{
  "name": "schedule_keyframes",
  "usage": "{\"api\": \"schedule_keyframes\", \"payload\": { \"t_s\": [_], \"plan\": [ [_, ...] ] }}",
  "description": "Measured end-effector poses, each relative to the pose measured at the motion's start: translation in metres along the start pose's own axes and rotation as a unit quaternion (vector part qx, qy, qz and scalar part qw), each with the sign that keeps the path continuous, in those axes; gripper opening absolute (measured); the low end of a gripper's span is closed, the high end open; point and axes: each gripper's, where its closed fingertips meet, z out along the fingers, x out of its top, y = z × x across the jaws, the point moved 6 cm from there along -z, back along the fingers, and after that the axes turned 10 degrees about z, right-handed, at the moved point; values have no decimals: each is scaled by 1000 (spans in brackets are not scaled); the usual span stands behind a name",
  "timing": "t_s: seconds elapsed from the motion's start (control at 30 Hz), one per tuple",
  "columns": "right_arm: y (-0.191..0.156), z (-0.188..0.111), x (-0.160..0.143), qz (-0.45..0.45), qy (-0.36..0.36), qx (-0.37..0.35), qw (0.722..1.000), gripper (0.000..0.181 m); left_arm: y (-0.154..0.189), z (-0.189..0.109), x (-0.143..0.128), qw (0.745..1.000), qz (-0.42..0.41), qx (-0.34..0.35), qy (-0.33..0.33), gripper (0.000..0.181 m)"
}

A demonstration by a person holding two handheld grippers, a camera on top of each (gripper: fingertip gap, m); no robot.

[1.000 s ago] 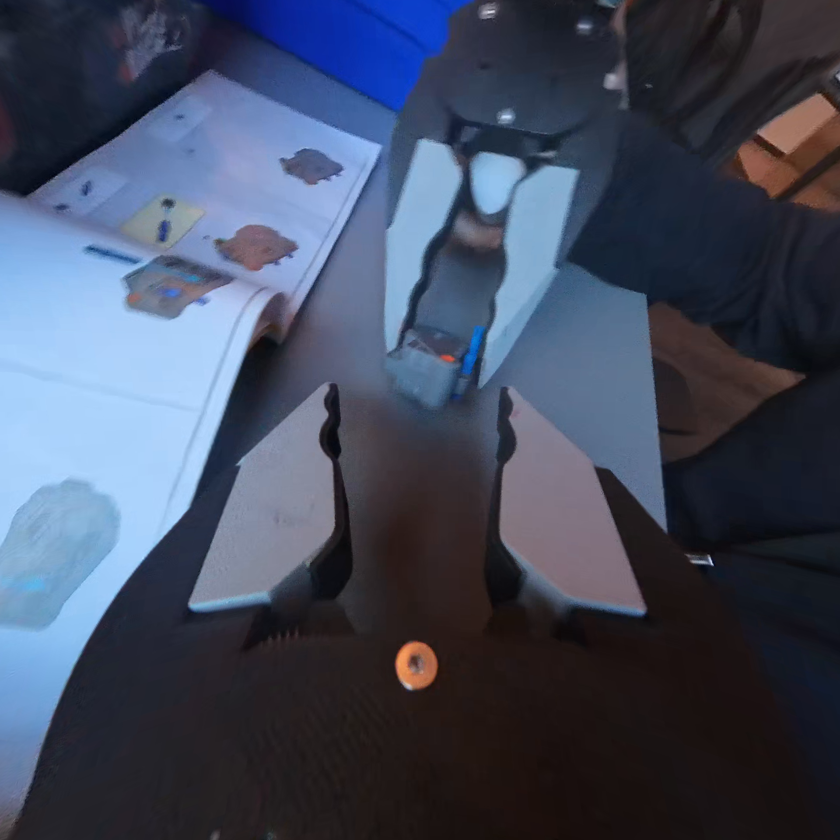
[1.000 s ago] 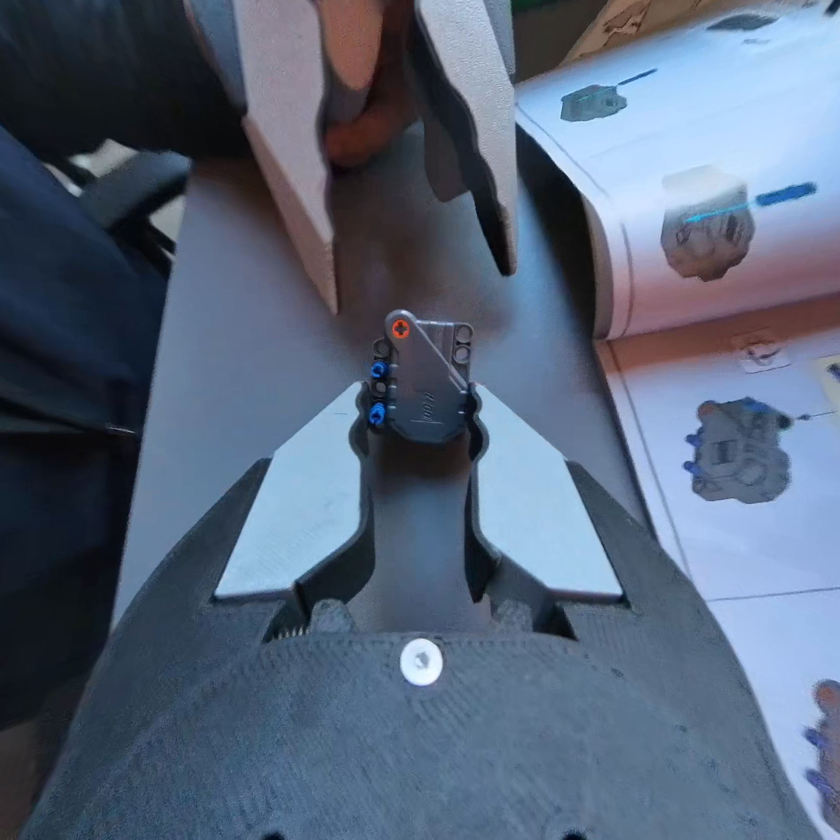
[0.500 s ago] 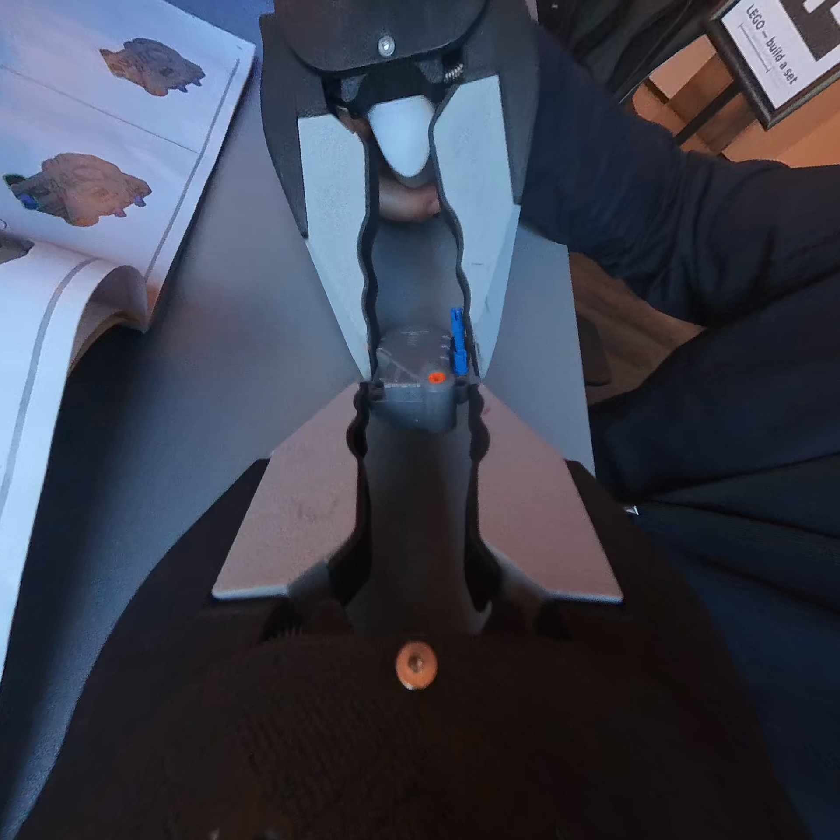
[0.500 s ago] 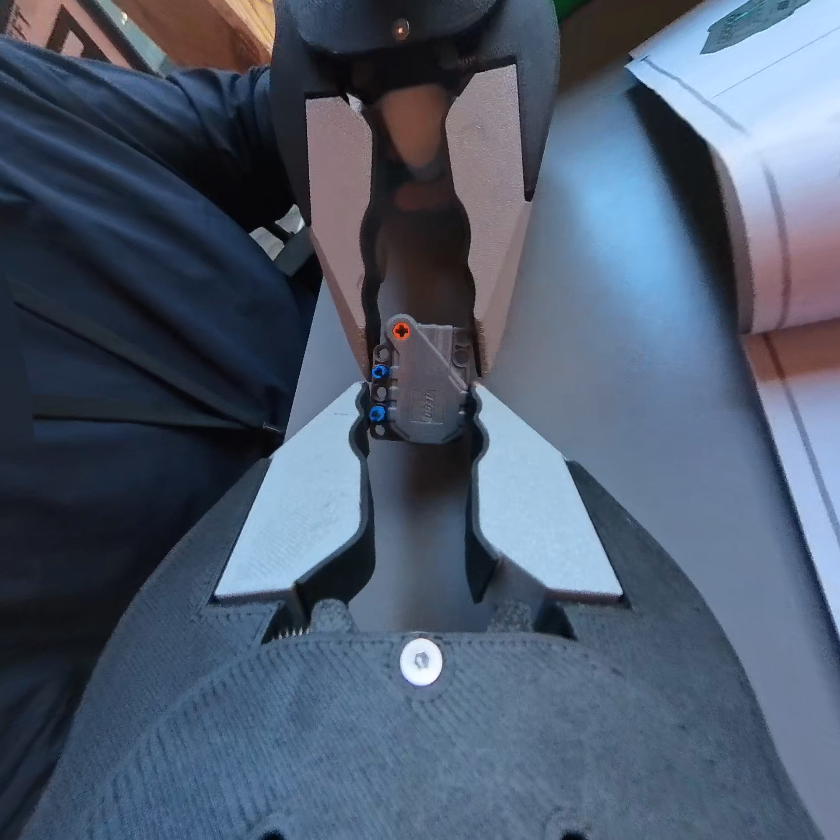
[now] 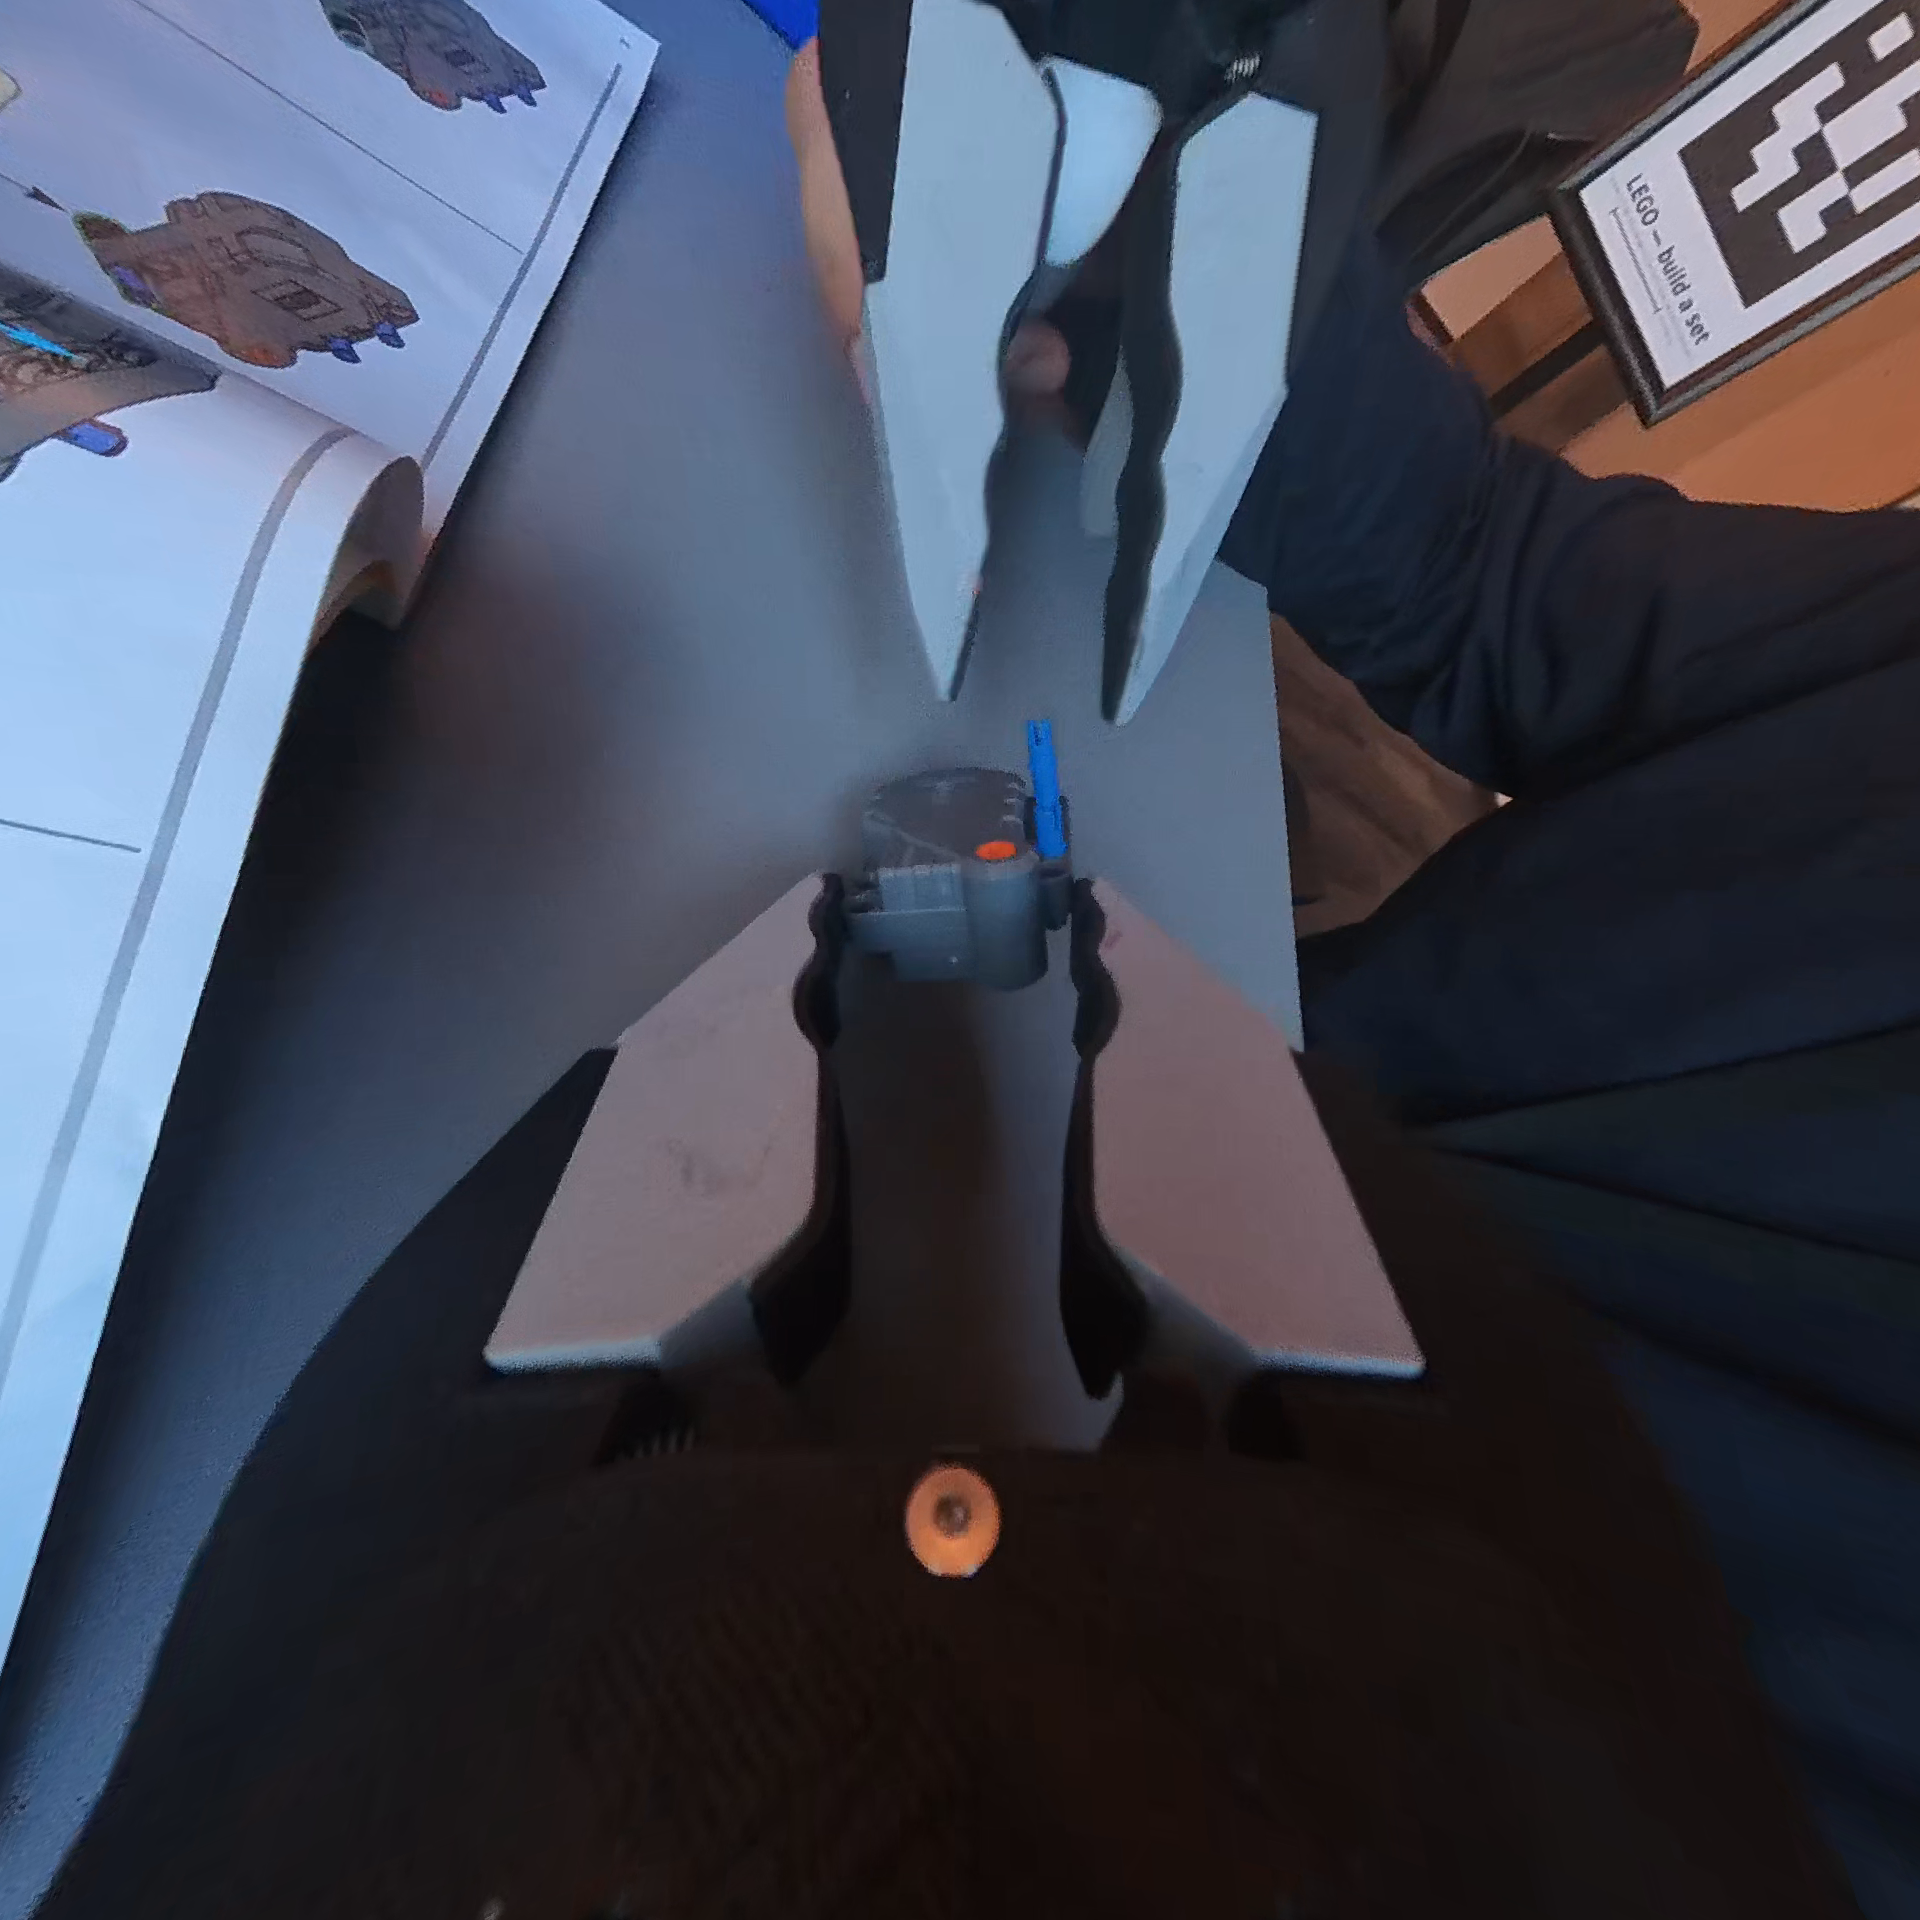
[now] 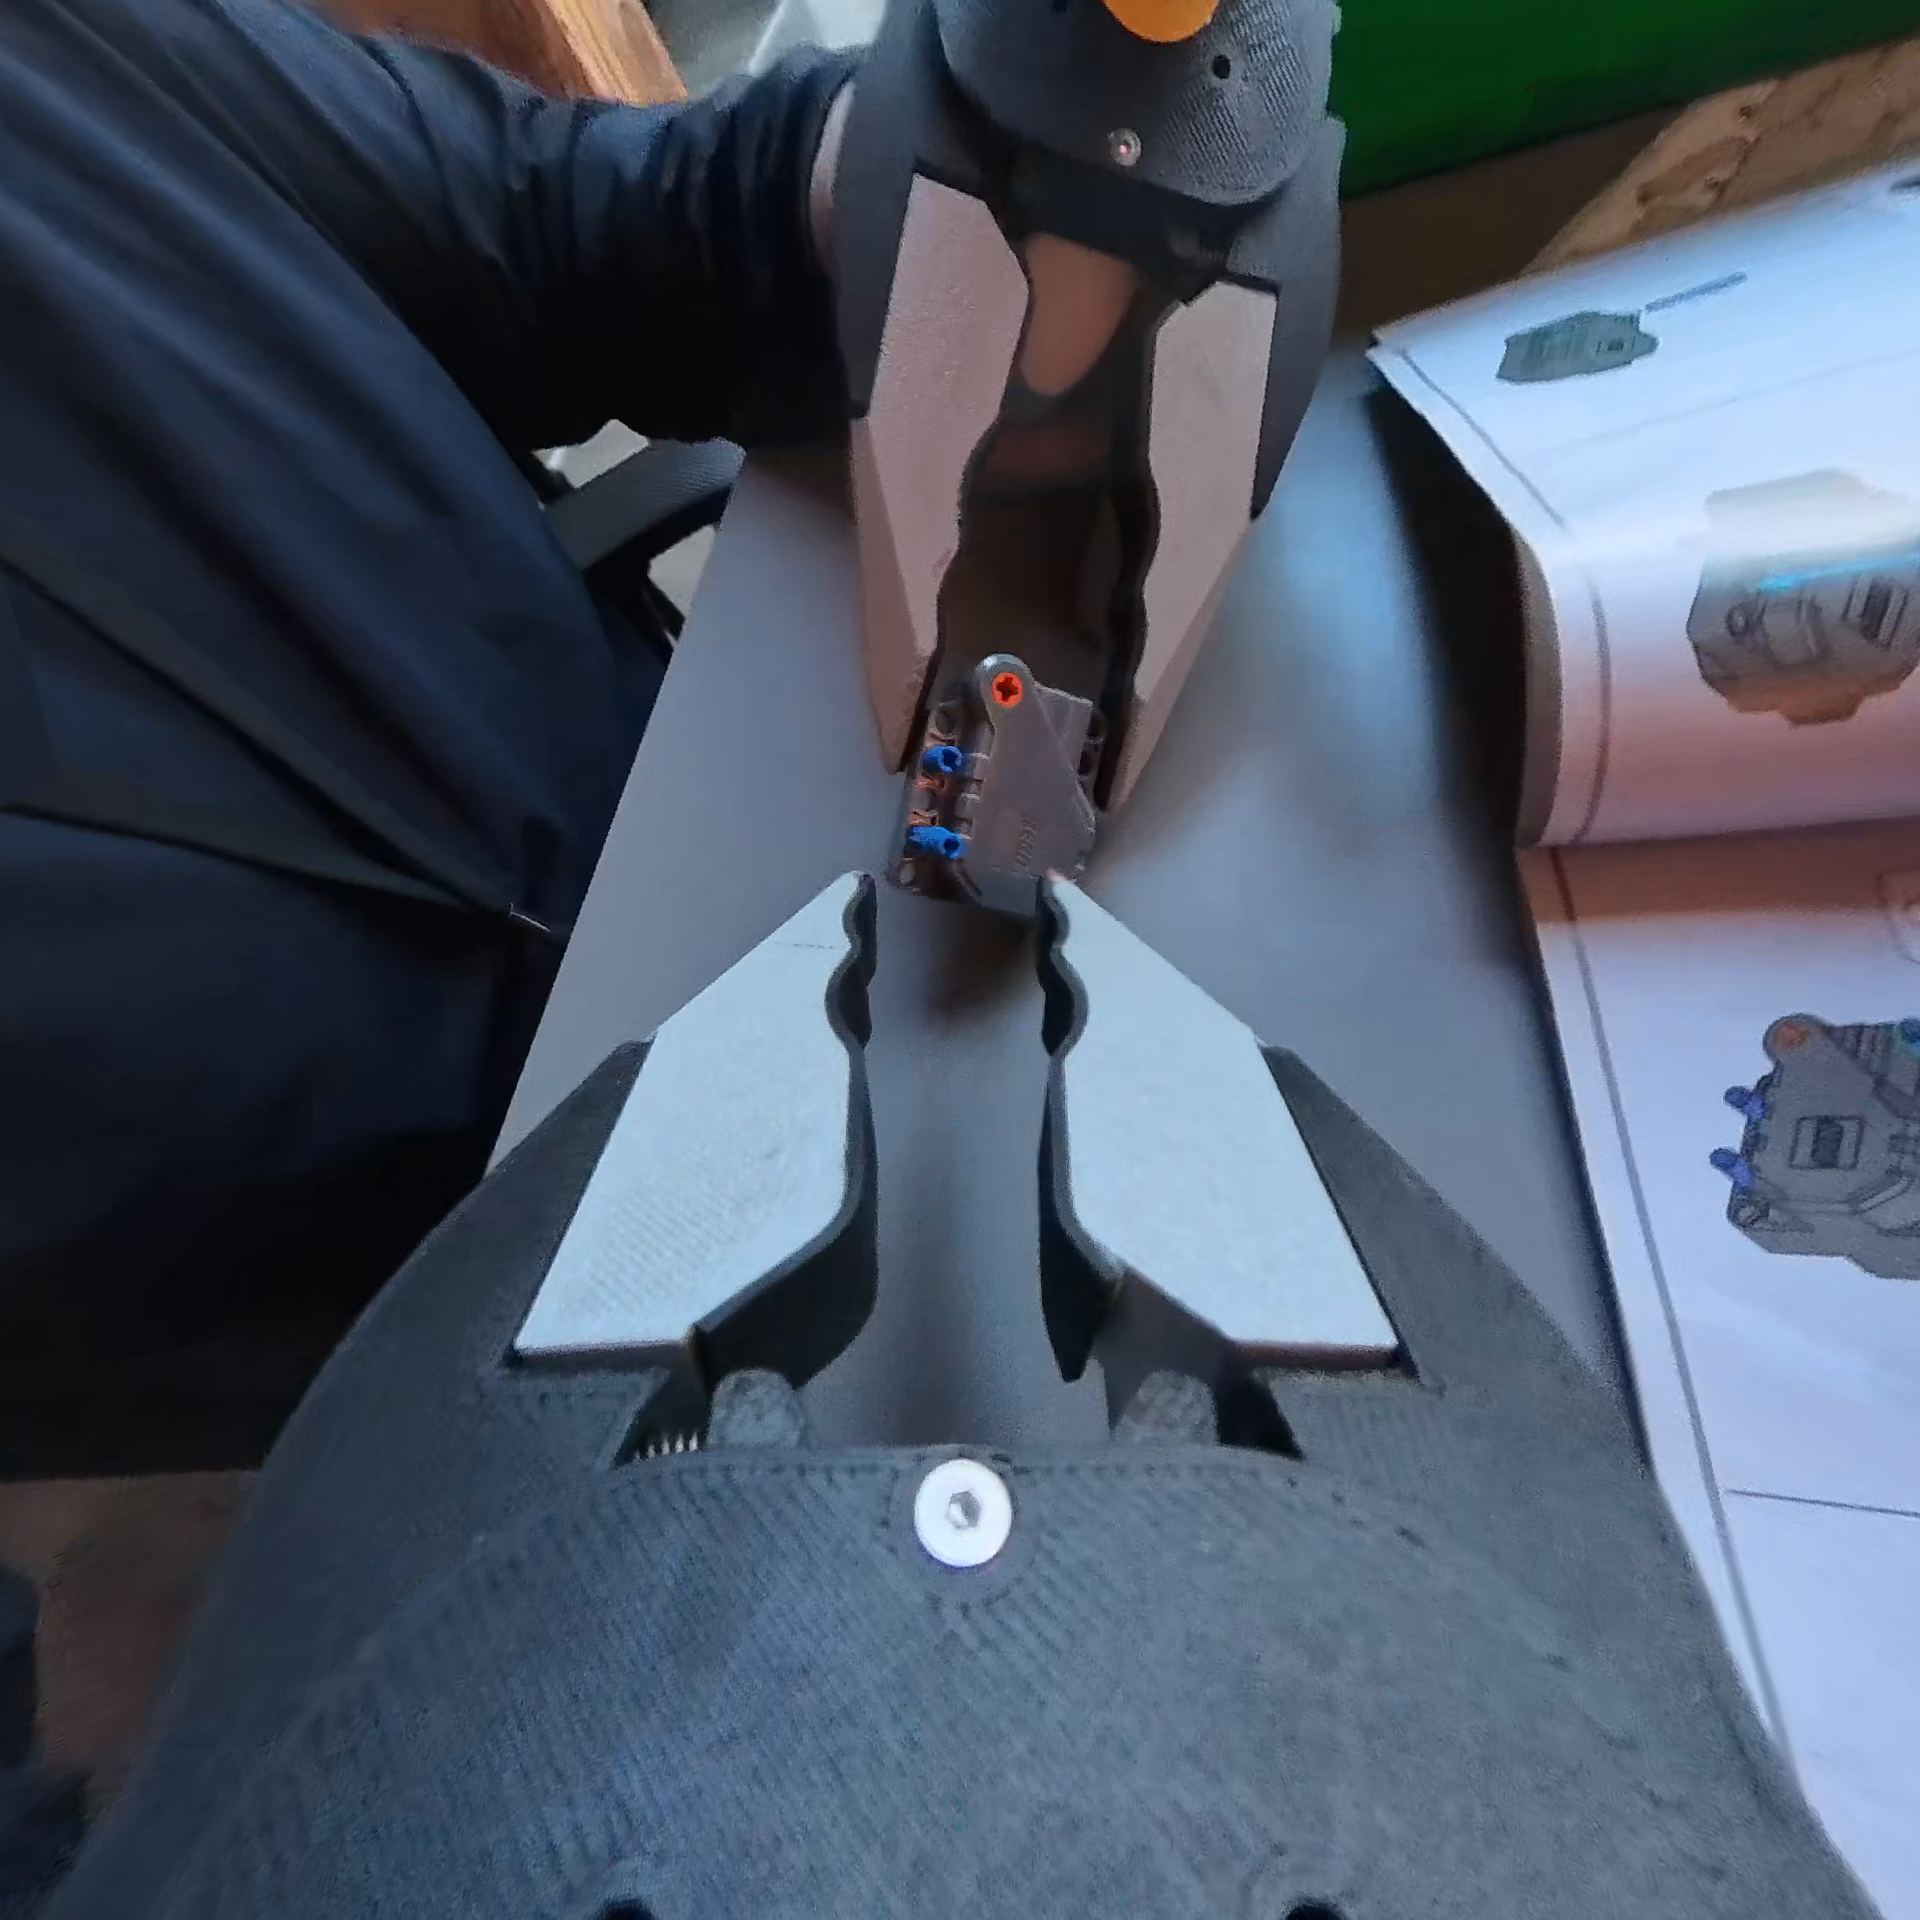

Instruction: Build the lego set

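Left wrist view: left gripper [image 5: 951,894] around grey lego assembly [image 5: 951,883].

The lego piece [image 5: 951,894] sits between the tips of the left gripper [image 5: 951,904], above the surface [image 5: 644,644]. The right gripper [image 5: 1029,707] faces it from the far side, its tips just apart from the piece. The booklet [image 5: 156,520] lies open on the surface to the left. A framed sign [image 5: 1756,208] stands off the surface at far right, behind a sleeve [image 5: 1507,540].
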Motion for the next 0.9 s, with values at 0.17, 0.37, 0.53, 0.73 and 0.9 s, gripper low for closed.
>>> {"api": "schedule_keyframes", "payload": {
  "t_s": [0.17, 0.37, 0.53, 0.73, 0.9],
  "plan": [
    [-14, 6, 6, -58, 8, -12, 998, 15, 9, -3, 3, 998, 65, 19, 5, 41],
    [-17, 16, -2, -108, -45, -65, 991, 11, 11, -2, 3, 992, 112, 58, -5, 41],
    [-15, 21, -5, -139, -54, -90, 985, 3, 9, -2, 6, 996, 77, 45, 16, 40],
    [-3, 29, -10, -102, -72, -105, 987, 1, 3, -5, 9, 996, 60, 65, 34, 41],
    [3, 30, -9, -78, -59, -107, 989, 1, -1, -5, 3, 995, 52, 88, 11, 57]
  ]
}}
